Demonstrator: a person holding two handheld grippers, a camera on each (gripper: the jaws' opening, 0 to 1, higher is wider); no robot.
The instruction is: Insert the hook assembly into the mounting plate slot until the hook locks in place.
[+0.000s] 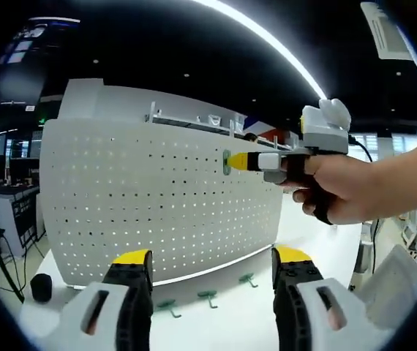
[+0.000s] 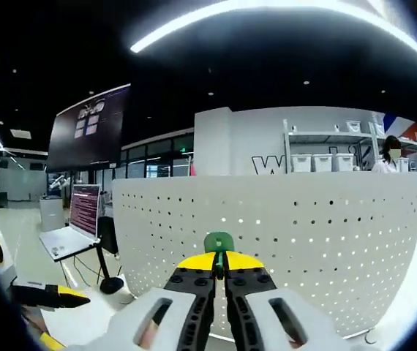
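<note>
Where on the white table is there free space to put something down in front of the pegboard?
Left part of the table, between the dark cylinder and the pegboard, is bare. Crowded: green hooks along the pegboard's foot; right gripper presses a green hook against the board.

The mounting plate (image 1: 157, 205) looks like matt white sheet metal, punched with small holes. The green hooks (image 1: 208, 296) on the smooth, faintly glossy white bench (image 1: 238, 322) seem plastic, as do the tongs' (image 1: 212, 274) black-and-yellow jaws
</note>
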